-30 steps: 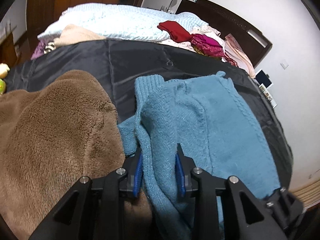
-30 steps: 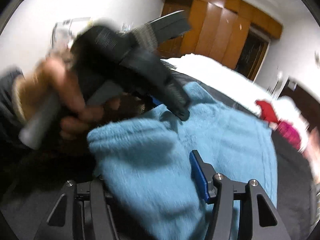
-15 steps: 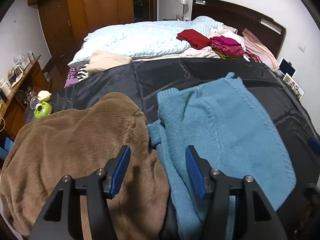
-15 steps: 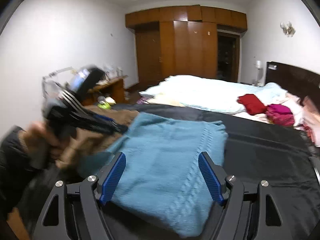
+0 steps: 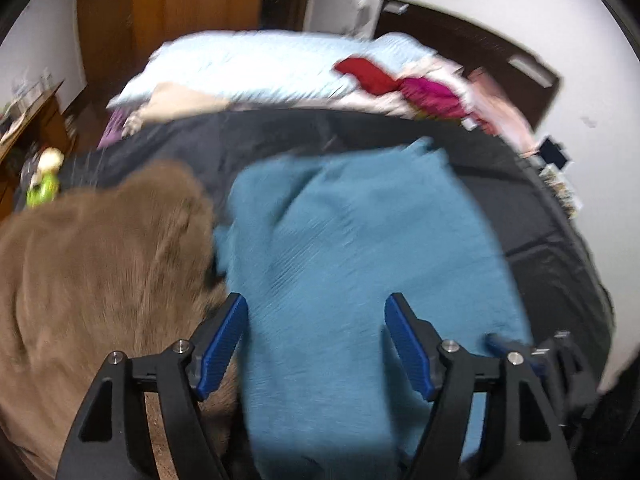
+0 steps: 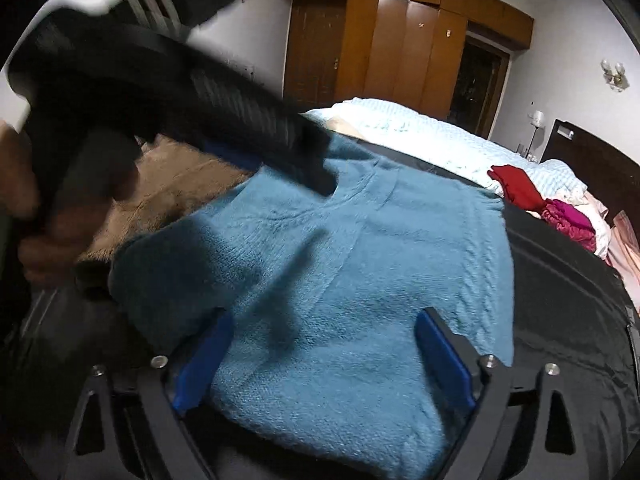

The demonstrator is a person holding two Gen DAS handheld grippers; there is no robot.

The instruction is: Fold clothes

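Left gripper [image 5: 316,344], seen along its own fingers, hung over the near end of the blue sweater [image 5: 360,248] with jaws opening; the knit lay under the gap, and neither blue pad pressed on it. Right gripper [image 6: 320,354] was likewise released and opening, the sweater's near edge spread below and between its pads, untouched by them.

Sweater: folded to a rough rectangle, flat on the dark bedcover [image 5: 552,216]. In the left view its long axis ran away from the camera toward the headboard [image 5: 472,48]; a folded part lay along its left side. In the right view the neckline sat at the far end, pointing toward the wardrobe [image 6: 400,48], and a cable-knit rib ran down the right side.

Brown fleece [image 5: 100,264]: just beside the sweater's left edge, touching it.

Left view only: a green toy [image 5: 42,190] at the left margin, and the right gripper's body at the lower right corner; this frame was motion-blurred.

Right view only: the left gripper's dark body [image 6: 224,100] crossing the upper left above the fleece [image 6: 188,180], a hand [image 6: 48,232] around its handle, and a wall lamp [image 6: 614,70].

Both views: pale quilt [image 6: 420,132], red garment [image 6: 516,188] and magenta garment [image 6: 570,218] at the far end of the bed
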